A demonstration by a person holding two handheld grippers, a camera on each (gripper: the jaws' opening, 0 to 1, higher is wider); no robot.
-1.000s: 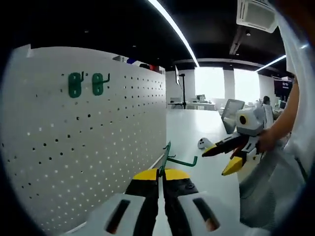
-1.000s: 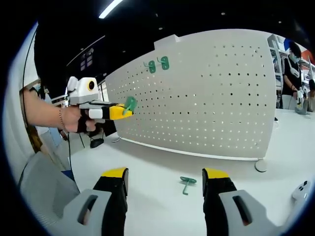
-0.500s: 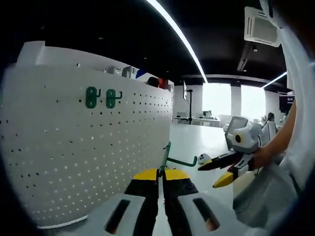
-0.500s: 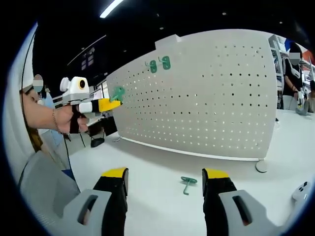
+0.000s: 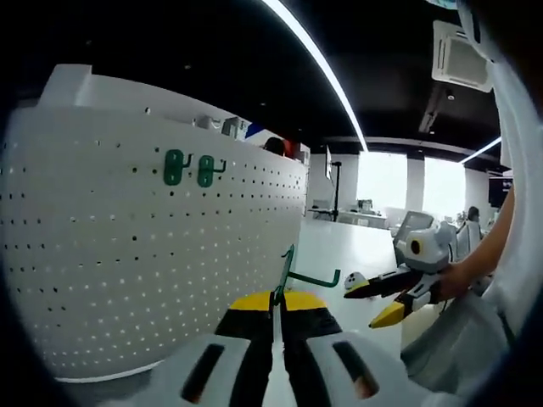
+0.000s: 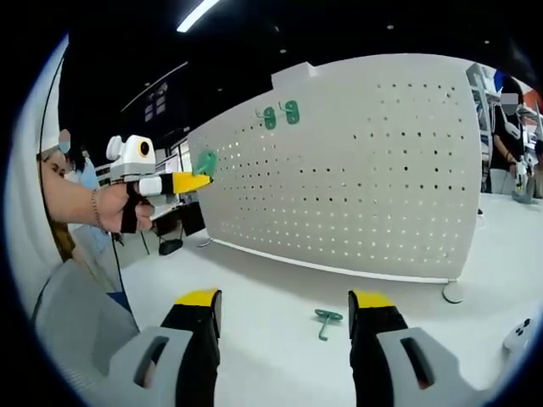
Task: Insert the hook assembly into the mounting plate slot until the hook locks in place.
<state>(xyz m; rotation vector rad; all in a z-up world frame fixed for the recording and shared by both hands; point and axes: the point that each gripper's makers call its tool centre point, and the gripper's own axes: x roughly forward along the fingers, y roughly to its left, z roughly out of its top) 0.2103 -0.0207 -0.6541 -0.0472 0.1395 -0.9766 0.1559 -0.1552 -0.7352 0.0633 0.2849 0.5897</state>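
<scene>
1. Because the left gripper [image 5: 276, 298] has its fingers pressed together on the flat plate of a green hook [image 5: 293, 273], the hook's arm juts forward and to the right in the left gripper view, free for presentation to the board.
2. The white pegboard [image 5: 127, 254] stands upright on the white worktop [image 6: 254, 297]; it serves as the mounting plate, and its rows of holes are the slots.
3. Two mounted green hooks [image 5: 188, 167] already sit side by side near the board's upper edge, which suggests the intended seating height.
4. In the right gripper view, the left gripper [image 6: 191, 180] is held up near the board's edge, apart from its surface; insertion is judged not yet begun.
5. The right gripper [image 6: 284, 315] hangs low over the worktop with its fingers spread wide, grasping nothing.
6. A spare green hook [image 6: 325, 319] lies on the worktop between those fingers, probably awaiting a later pick.
</scene>
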